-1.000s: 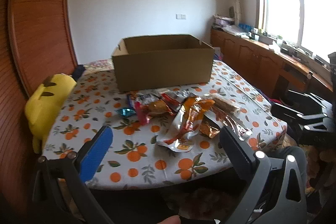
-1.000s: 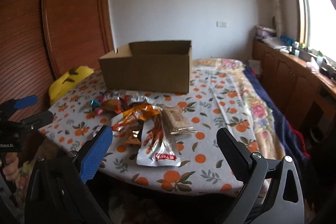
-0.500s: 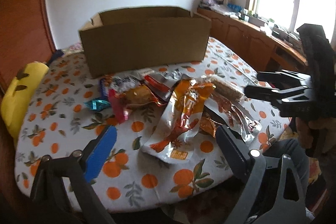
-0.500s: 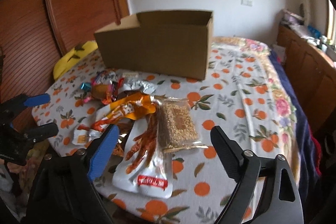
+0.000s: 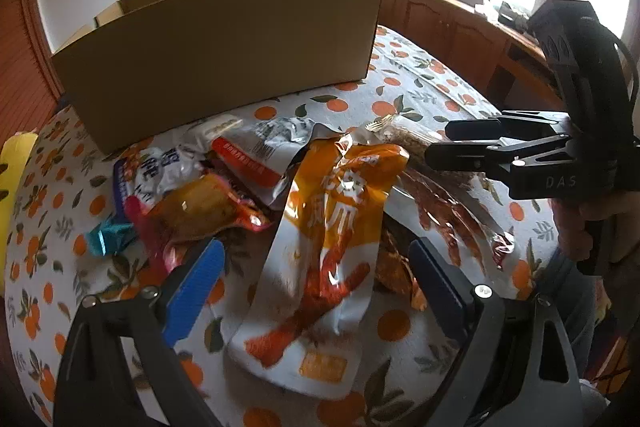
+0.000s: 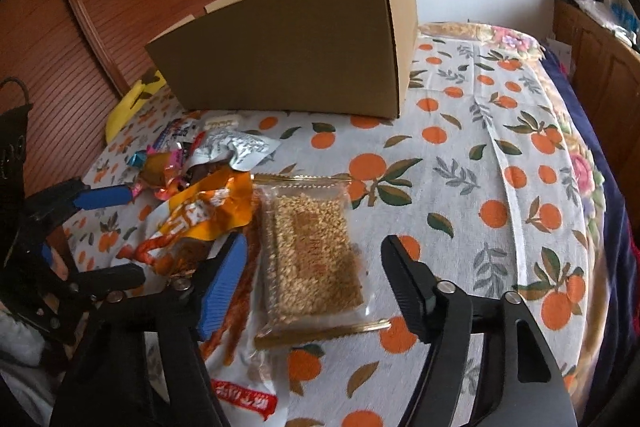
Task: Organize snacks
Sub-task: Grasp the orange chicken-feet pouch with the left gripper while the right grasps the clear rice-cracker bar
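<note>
Both tongs, left (image 5: 316, 285) and right (image 6: 314, 273), gape above snack packets (image 5: 328, 227) fronting the cardboard box (image 5: 224, 55).

I see a white cloth (image 6: 460, 155) printed with oranges and green leaves. Plain brown cardboard box (image 5: 224, 55). Orange-and-white pouch (image 5: 320, 267) with white characters. Clear packet (image 6: 312, 255) shows tan grain, gold seal edges. Small teal wrapper (image 5: 108, 237). Silver pouch (image 5: 276, 135) with a red label. Each claw: one blue pad (image 6: 222, 283), one black. Yellow plush (image 5: 14, 179) at the cloth's edge.
</note>
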`<state>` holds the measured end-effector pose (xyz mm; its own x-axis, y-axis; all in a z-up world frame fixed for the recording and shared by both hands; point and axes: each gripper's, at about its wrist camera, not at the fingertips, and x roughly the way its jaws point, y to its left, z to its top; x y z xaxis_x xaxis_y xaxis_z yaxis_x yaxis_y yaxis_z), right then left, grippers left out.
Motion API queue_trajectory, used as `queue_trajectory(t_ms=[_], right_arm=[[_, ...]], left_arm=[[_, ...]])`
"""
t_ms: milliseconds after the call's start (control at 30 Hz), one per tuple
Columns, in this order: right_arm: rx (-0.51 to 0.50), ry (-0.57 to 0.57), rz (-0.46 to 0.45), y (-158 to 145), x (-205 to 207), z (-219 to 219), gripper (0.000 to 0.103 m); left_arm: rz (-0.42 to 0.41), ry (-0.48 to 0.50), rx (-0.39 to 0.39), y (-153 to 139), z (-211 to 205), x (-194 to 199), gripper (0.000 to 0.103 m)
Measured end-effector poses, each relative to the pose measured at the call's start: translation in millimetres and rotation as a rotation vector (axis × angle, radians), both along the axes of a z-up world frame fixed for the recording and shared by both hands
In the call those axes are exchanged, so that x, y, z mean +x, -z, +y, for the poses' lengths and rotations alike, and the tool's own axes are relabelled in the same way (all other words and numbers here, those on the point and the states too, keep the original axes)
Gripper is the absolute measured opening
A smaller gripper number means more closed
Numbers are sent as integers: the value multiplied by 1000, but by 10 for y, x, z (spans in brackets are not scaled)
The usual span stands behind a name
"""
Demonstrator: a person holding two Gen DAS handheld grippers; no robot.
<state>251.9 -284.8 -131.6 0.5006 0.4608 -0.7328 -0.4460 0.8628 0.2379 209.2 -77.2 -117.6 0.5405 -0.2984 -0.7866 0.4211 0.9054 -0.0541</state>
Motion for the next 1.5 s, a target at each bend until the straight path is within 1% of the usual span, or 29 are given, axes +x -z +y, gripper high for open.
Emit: queue_trajectory(t_ms=[67, 100, 233, 400, 567, 600, 733, 767, 800, 833, 867, 900, 967, 1067, 1300, 1500], right_arm=[[1, -6, 9, 27, 35, 9, 64], [-1, -10, 11, 39, 52, 19, 63], [-25, -18, -3, 83, 84, 62, 63], [-21, -19, -20, 117, 101, 78, 63], [-17, -27, -36, 136, 98, 84, 64], [-16, -27, -39, 139, 97, 82, 64], [-20, -25, -51, 149, 72, 87, 64], [-17, -25, -49, 150, 73, 88, 64], [-15, -25, -48, 151, 69, 93, 64], [-15, -25, -48, 152, 68, 95, 64], [-16, -25, -49, 153, 67, 96, 64], [-17, -25, -50, 154, 67, 93, 64], [-15, -25, -49, 153, 72, 87, 64], [-16, -25, -48, 153, 67, 96, 64], [-6, -30, -39, 152, 74, 81, 64], [-23, -41, -25, 131, 124, 83, 63]], left_arm=[[4, 7, 6, 10, -16, 52, 94], [8, 9, 10, 16, -18, 78, 94], [14, 18, 35, 32, -42, 170, 94], [19, 20, 64, 67, -82, 266, 94], [78, 13, 68, 205, -99, 378, 93], [85, 10, 64, 221, -89, 387, 89], [87, 14, 49, 225, -88, 396, 84], [84, 19, 45, 219, -90, 391, 78], [79, 24, 38, 208, -85, 379, 69], [75, 28, 35, 196, -85, 368, 64], [73, 32, 36, 193, -106, 371, 61], [79, 47, 23, 181, -99, 350, 55], [68, 64, 15, 141, -104, 309, 51], [45, 62, 41, 108, -95, 238, 48], [11, 21, -16, -26, 83, 125, 48], [-30, 3, -49, -158, 186, 45, 48]])
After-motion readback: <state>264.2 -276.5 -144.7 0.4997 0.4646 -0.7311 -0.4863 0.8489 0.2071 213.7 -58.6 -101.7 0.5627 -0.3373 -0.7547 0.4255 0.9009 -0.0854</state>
